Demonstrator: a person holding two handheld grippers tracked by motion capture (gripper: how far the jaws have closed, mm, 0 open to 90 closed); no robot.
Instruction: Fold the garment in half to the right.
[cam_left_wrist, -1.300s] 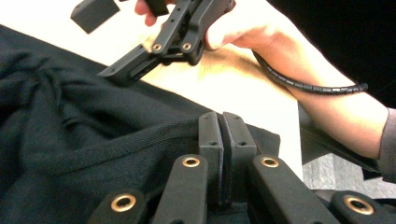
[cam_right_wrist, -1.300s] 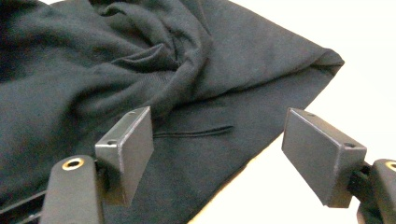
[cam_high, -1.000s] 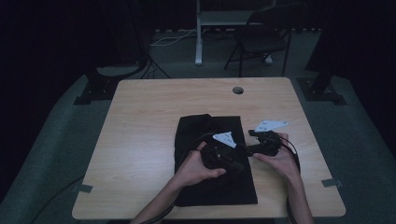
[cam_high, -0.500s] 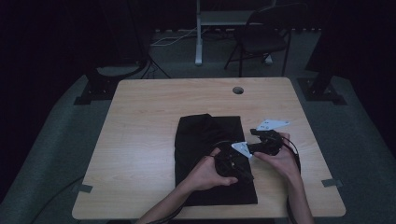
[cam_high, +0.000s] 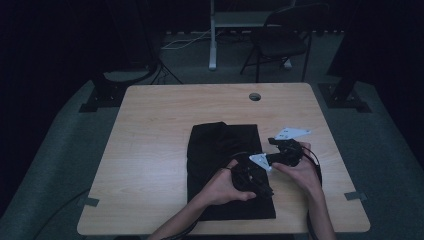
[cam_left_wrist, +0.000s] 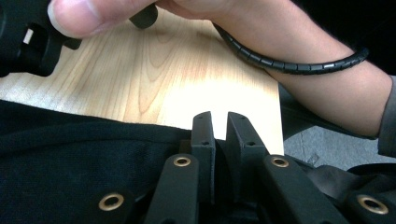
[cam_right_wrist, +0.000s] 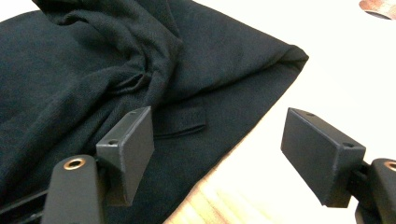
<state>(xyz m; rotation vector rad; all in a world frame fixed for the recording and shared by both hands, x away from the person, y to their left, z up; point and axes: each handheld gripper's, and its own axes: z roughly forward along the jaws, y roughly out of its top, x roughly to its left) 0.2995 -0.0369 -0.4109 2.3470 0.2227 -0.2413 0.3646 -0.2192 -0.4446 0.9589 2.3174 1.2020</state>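
- From above, I see my left gripper (cam_high: 250, 176) low on the black cloth (cam_high: 220, 150), my right gripper (cam_high: 285, 152) at its right edge.
- Left gripper view: jaws have just been opening, a narrow empty gap.
- Right gripper view: jaws wide apart, gripping nothing.

One light wooden rectangular surface (cam_high: 150, 150) carries one black folded cloth garment (cam_high: 220, 145). Two black hand-held grippers work over it: the left gripper (cam_high: 250, 175) and the right gripper (cam_high: 285, 150), each with two jaws and one grey three-cornered plate. One round hole (cam_high: 255, 96) sits in the surface. One dark folding chair (cam_high: 280, 40) stands behind.
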